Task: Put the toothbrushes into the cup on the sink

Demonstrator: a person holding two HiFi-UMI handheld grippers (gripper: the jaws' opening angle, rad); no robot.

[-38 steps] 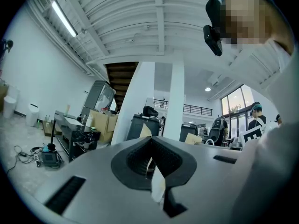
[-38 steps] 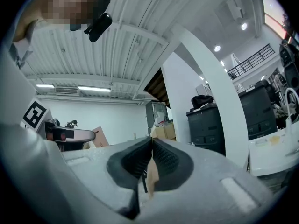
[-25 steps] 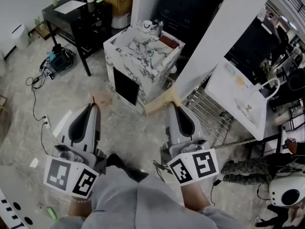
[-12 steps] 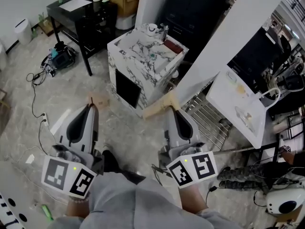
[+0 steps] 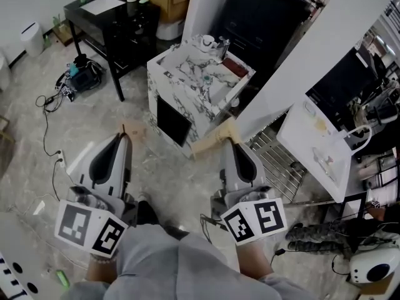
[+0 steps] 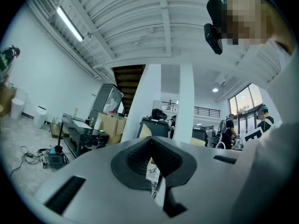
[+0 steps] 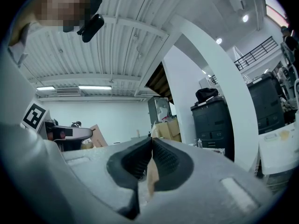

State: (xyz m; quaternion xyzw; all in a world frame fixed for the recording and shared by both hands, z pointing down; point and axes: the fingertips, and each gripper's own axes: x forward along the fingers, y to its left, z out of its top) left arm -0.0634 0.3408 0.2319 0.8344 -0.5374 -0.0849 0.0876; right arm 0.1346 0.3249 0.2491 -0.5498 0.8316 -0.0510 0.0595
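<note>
We are holding both grippers low and side by side, pointing them toward the marble sink unit ahead. The left gripper is keeping nothing in its jaws, which are pressing together at the tips. The right gripper is likewise empty, its jaws pressed together. The white cup is sitting at the sink's far edge, well apart from both grippers. We cannot make out the toothbrushes.
</note>
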